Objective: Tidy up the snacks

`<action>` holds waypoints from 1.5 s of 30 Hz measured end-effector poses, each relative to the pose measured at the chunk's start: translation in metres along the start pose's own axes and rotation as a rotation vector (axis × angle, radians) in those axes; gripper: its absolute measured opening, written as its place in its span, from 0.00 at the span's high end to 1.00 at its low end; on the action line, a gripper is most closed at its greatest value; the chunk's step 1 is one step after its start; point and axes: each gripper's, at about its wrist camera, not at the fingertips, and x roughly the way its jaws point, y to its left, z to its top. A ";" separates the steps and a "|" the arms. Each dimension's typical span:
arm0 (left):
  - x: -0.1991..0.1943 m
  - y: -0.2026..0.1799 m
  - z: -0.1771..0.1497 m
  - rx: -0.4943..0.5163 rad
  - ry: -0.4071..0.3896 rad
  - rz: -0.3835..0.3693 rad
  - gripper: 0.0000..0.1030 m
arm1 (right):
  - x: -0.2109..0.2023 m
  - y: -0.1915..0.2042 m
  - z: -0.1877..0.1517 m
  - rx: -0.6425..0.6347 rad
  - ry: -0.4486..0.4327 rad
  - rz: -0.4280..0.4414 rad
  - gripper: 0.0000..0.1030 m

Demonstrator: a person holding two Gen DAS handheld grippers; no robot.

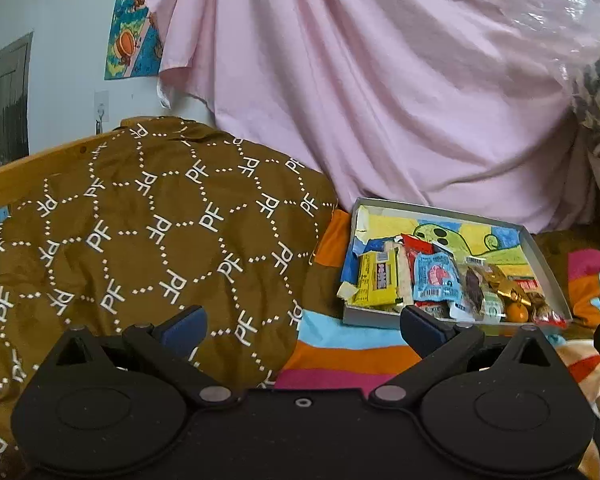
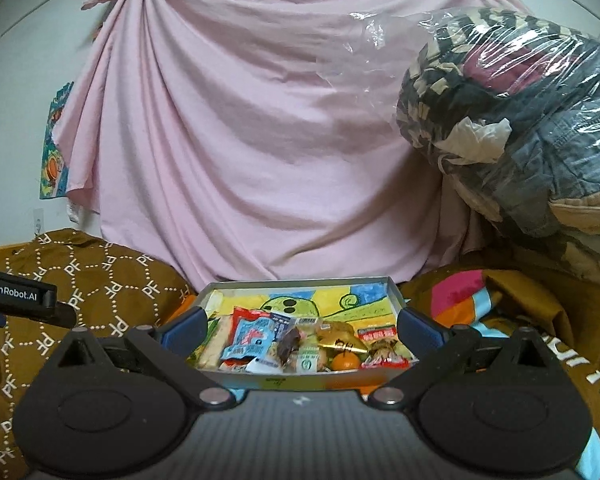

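Observation:
A shallow grey tray [image 1: 540,248] with a colourful drawing on its floor lies on the bed and holds a heap of snacks: a yellow packet [image 1: 374,282], a light blue packet [image 1: 436,276], a dark brown snack [image 1: 474,288] and a small orange [image 1: 517,312]. My left gripper [image 1: 302,326] is open and empty, left of the tray's near corner. The tray [image 2: 300,284] lies straight ahead in the right wrist view, with the blue packet [image 2: 252,338] and the orange [image 2: 345,361]. My right gripper [image 2: 300,326] is open and empty, its fingers either side of the tray's near end.
A brown patterned blanket [image 1: 140,232] is heaped to the left. A striped bedcover [image 1: 348,352] lies under the tray. A pink sheet [image 2: 240,140] hangs behind. A plastic-wrapped bundle of clothes [image 2: 520,120] sits at the right. The left gripper's body [image 2: 16,294] shows at the left edge.

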 end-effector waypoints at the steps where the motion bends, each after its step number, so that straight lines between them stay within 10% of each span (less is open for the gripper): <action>1: -0.003 0.000 -0.002 0.004 -0.001 0.000 0.01 | -0.005 0.001 -0.001 0.004 -0.001 0.003 0.00; 45: -0.039 0.033 -0.081 0.064 0.004 -0.015 0.01 | -0.056 0.031 -0.041 0.011 0.163 0.018 0.00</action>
